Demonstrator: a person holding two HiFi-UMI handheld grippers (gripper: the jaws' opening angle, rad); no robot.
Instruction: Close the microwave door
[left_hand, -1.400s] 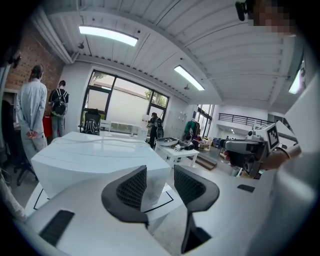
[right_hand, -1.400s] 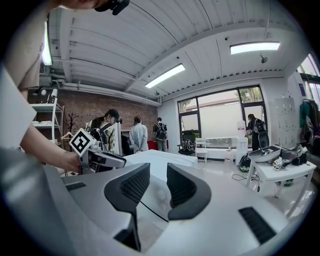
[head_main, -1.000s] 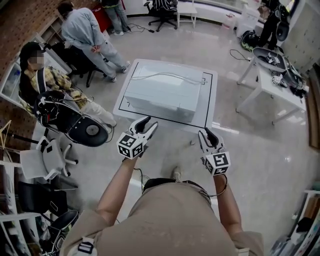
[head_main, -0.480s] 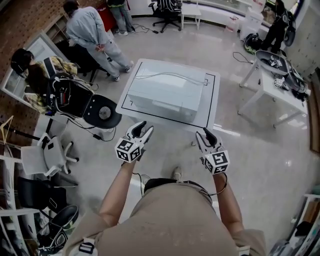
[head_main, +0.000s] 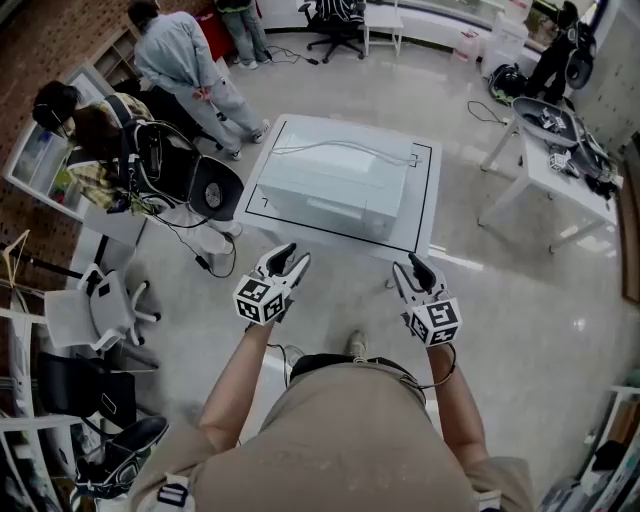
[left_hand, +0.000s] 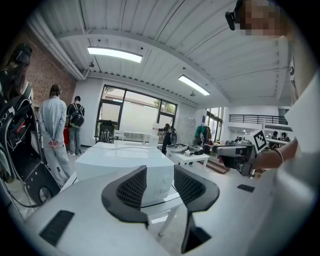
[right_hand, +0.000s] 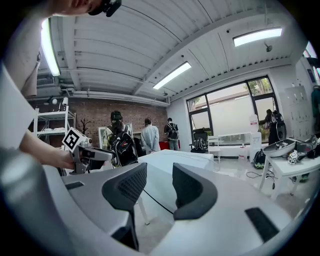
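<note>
A white microwave (head_main: 330, 185) stands on a white square table (head_main: 420, 218) ahead of me, its front face toward me; no door stands out from it in the head view. My left gripper (head_main: 293, 257) hangs in the air short of the table's near edge, open and holding nothing. Level with it, my right gripper (head_main: 408, 268) is open and holds nothing too. In the left gripper view the microwave (left_hand: 125, 162) shows between and beyond the open left gripper (left_hand: 160, 187). The right gripper view looks past the open right gripper (right_hand: 159, 192) at the table (right_hand: 175, 160).
A person (head_main: 185, 65) stands at the back left, and another (head_main: 90, 125) with a black backpack and round gear sits left of the table. A white chair (head_main: 95, 310) stands at my left. A side table (head_main: 555, 165) with equipment is at the right. Cables lie on the floor.
Both grippers have hardly moved. The seated person at the left has shifted with the black gear toward the table, and the view has moved slightly.
</note>
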